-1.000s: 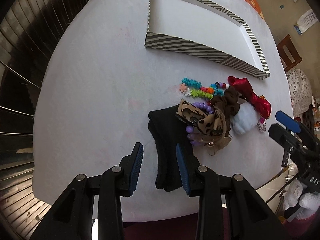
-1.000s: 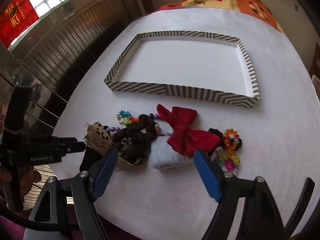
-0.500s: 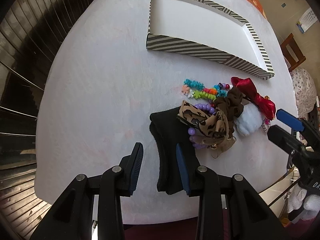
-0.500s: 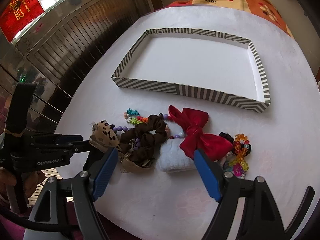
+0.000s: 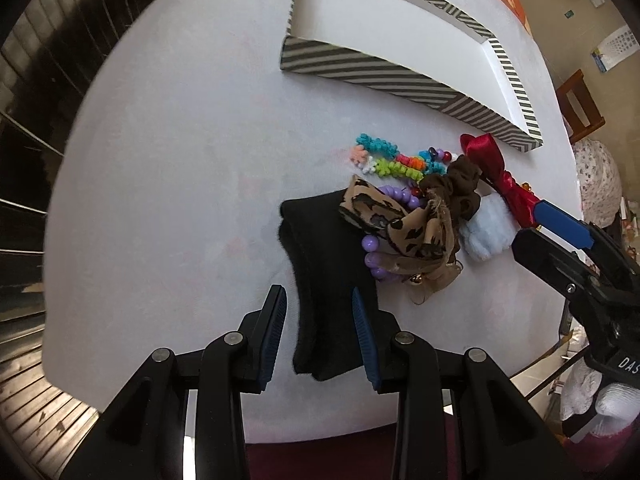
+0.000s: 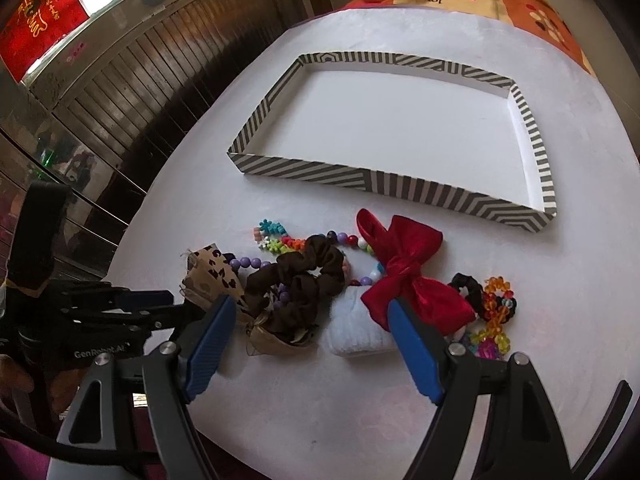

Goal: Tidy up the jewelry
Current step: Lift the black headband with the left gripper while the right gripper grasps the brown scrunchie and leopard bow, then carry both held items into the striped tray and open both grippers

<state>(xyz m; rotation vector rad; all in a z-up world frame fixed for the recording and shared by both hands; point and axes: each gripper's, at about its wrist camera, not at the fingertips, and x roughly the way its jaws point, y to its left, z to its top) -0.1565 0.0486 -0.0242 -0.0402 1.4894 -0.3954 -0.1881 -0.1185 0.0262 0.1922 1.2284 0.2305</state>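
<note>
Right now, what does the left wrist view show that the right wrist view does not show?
Only the left wrist view shows the black cloth lying between the open left gripper. Only the right wrist view shows the amber bead bracelet and the black hair tie beside the red bow. Both show the empty striped tray, the brown scrunchie, the leopard bow and the open right gripper.

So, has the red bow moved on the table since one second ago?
No. The red bow lies in the same place, just in front of the striped tray and on the white fluffy piece; only the camera shifted.
</note>
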